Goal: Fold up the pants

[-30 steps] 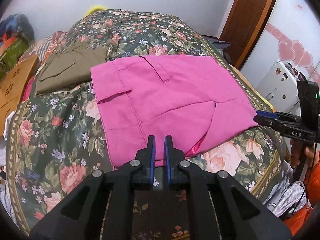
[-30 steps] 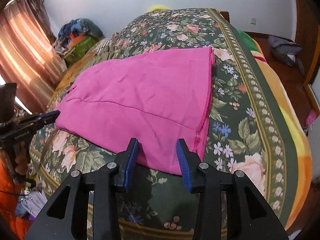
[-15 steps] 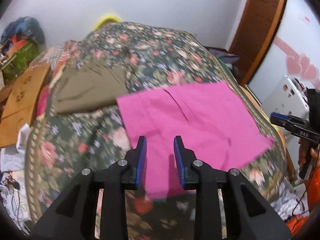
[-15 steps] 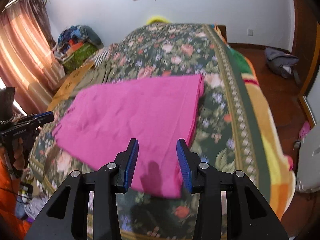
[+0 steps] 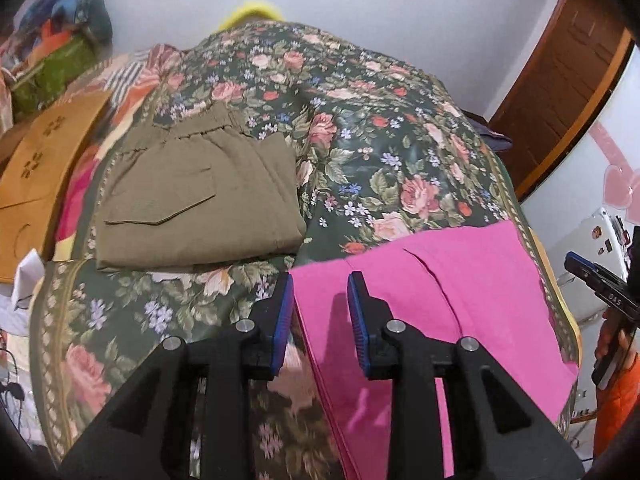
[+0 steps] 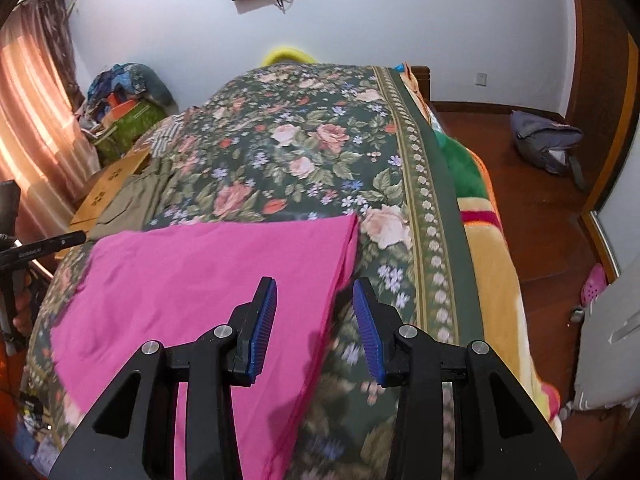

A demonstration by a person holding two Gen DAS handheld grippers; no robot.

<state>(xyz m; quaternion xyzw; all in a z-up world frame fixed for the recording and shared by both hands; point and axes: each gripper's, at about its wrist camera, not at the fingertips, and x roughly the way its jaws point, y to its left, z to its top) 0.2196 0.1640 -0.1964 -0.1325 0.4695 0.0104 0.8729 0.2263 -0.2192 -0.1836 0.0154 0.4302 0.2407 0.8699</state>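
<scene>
now, with the pink pants (image 5: 440,304) lying folded flat on the near part of the bed (image 5: 360,128) and both the left gripper (image 5: 320,312) and right gripper (image 6: 314,320) parted and empty above them — better square each near corner before pinching, i'd say.

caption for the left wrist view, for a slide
Left gripper, jaws open, above folded pink pants beside folded olive pants on a floral bedspread.
</scene>
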